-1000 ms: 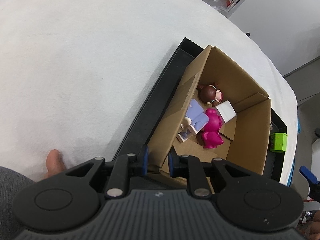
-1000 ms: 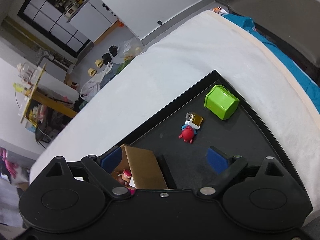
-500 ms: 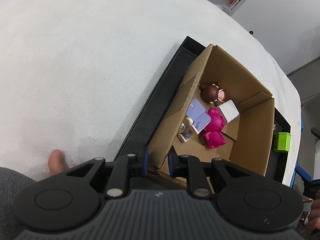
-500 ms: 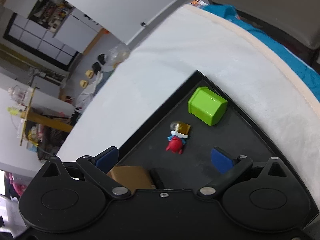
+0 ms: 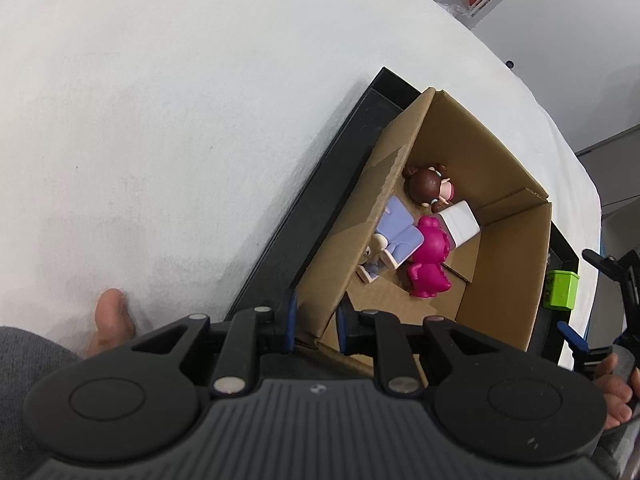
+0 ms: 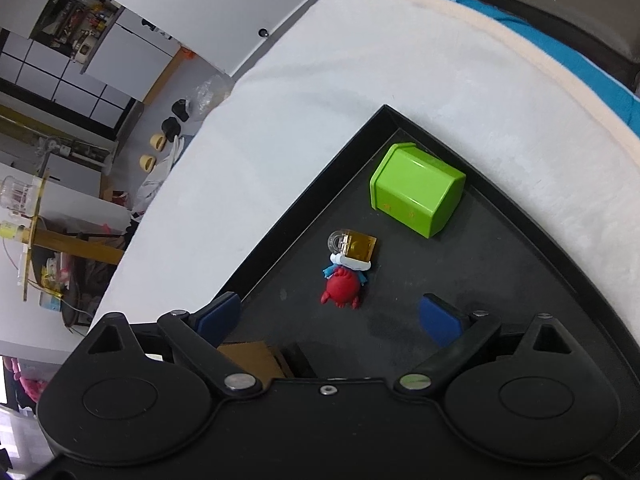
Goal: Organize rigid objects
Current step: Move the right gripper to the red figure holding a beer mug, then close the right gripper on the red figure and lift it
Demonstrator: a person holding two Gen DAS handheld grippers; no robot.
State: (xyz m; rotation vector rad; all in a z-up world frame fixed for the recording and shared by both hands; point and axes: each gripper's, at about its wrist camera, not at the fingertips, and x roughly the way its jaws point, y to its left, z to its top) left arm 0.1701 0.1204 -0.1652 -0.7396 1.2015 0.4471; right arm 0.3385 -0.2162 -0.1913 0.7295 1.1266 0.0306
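My left gripper [image 5: 315, 322] is shut on the near wall of an open cardboard box [image 5: 516, 248] that stands on a black tray [image 5: 320, 196]. In the box lie a brown-haired doll [image 5: 428, 189], a magenta figure [image 5: 430, 260], a lilac toy [image 5: 396, 236] and a white block [image 5: 462, 222]. My right gripper [image 6: 328, 314] hangs open above the tray [image 6: 500, 276], its blue pads either side of a small red crab figure [image 6: 342, 290] with a yellow-and-clear piece [image 6: 354, 246] at its head. A green box [image 6: 418, 194] lies further off, near the tray's corner.
The tray rests on a white cloth-covered surface [image 5: 160, 120]. A hand [image 5: 110, 320] shows at the lower left. A corner of the cardboard box [image 6: 256, 360] lies just under my right gripper. Beyond the cloth's edge there are shelves, shoes and clutter on the floor [image 6: 80, 160].
My right gripper has come down and closer to the tray, so the red crab figure and green box look larger. The left gripper has kept its hold on the box.
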